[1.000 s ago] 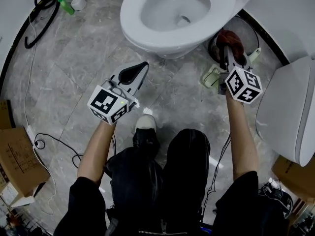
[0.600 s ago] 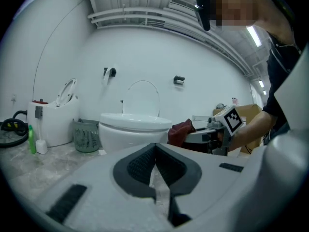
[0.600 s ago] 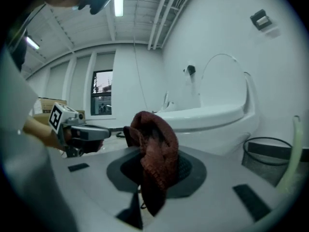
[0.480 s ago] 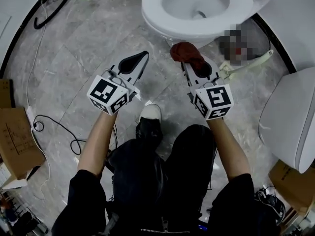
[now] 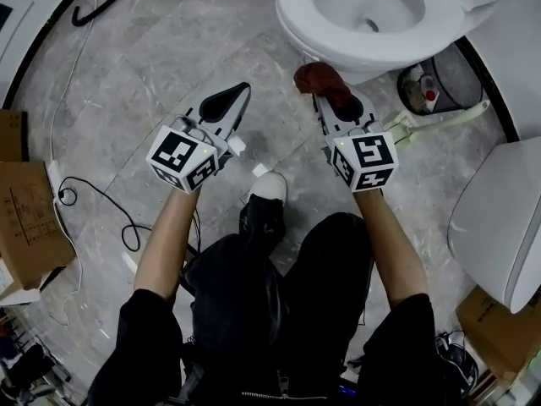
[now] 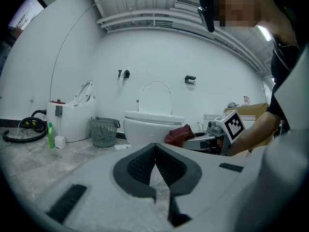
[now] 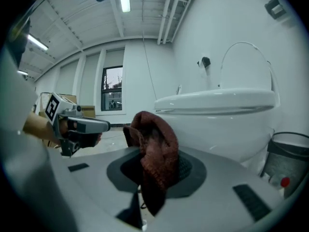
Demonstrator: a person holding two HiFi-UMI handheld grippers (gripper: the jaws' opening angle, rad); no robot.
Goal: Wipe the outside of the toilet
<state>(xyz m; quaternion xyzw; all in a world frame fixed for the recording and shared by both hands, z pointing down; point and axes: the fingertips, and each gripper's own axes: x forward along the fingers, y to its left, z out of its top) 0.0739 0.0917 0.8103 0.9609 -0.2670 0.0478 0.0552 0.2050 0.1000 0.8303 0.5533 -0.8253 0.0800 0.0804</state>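
Note:
A white toilet (image 5: 363, 15) with its seat lid up fills the top right of the head view. My right gripper (image 5: 334, 100) is shut on a dark red cloth (image 5: 319, 78), which hangs just in front of the bowl's lower front (image 7: 217, 124) without clearly touching it. The cloth (image 7: 154, 153) bulges out between the jaws in the right gripper view. My left gripper (image 5: 226, 106) is shut and holds nothing, level with the right one and a hand's width to its left. In the left gripper view the toilet (image 6: 153, 124) stands ahead, with the cloth (image 6: 177, 134) and right gripper (image 6: 193, 140) beside it.
A black bin (image 5: 431, 79) with rubbish and a pale brush handle (image 5: 439, 117) sit right of the bowl. A second white fixture (image 5: 499, 218) is at the far right. Cables (image 5: 84, 201) and cardboard boxes (image 5: 25, 218) lie left. A grey basket (image 6: 104, 131) and green bottle (image 6: 50, 135) stand left of the toilet.
My right gripper has swung the cloth from beside the black bin leftward to the front of the bowl. The head view has shifted left. The left gripper has hardly moved.

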